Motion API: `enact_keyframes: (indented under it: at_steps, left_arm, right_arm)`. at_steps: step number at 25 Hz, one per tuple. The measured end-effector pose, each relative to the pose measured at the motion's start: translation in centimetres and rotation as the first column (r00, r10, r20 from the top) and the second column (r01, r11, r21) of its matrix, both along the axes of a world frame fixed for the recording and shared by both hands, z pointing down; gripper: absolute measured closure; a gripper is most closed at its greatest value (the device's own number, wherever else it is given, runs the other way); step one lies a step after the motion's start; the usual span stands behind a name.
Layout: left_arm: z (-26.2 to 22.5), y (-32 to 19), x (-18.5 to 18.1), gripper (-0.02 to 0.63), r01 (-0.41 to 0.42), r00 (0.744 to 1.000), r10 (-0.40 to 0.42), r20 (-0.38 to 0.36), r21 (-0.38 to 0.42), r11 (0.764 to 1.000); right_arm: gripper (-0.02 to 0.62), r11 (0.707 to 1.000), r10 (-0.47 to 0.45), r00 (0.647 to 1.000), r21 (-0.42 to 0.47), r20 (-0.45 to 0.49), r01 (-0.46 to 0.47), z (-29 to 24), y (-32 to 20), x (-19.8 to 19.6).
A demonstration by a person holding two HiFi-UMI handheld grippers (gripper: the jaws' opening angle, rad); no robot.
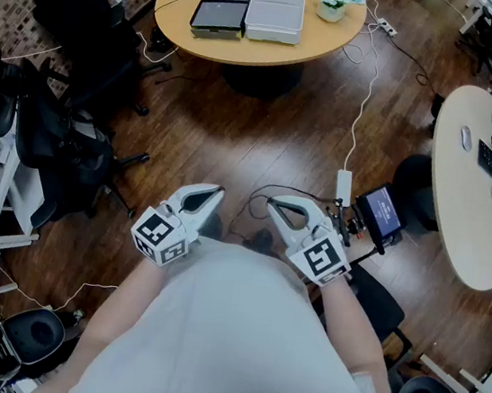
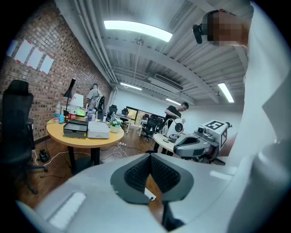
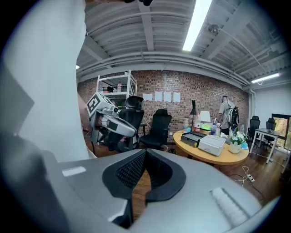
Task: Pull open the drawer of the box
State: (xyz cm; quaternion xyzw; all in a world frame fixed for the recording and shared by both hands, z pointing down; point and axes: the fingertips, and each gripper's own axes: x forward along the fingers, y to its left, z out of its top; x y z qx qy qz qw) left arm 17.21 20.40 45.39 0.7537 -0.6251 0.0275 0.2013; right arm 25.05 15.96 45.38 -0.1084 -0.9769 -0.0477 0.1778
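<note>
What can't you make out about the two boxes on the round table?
- Drawer and handle on the black box and white box: head view shows only their tops; both gripper views show them too small.
- Far edge of the round table: cut off by the head view's top edge.

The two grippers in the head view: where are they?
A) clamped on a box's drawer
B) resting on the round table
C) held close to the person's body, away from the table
C: the left gripper and the right gripper are just in front of the person's shirt, jaws shut on nothing, while the round table stands across the floor.
</note>
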Motion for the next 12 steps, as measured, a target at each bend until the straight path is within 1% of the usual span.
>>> enact_keyframes:
  at_steps: [3, 8, 12]
  left_arm:
    - [0.5, 0.2, -1.5, 0.601, 0.02, 0.999, -0.02, -0.037, 0.012, 1.0]
    - [1.9, 0.3, -5.2, 0.6, 0.055, 0.996, -0.055, -0.07, -0.002, 0.999]
    - [2.1, -1.2, -9.0, 0.601, 0.042, 0.994, -0.039, -0.098, 0.024, 0.999]
  right_arm:
    - [0.589, 1.0, 0.007, 1.0, -0.002, -0.009, -0.007, 0.4, -0.4, -1.4]
    - [0.589, 1.0, -0.029, 0.999, -0.01, -0.034, 0.028, 0.9, 0.3, -5.0]
    - [0.589, 1.0, -0.029, 0.998, 0.0, -0.053, 0.029, 0.4, 0.1, -8.9]
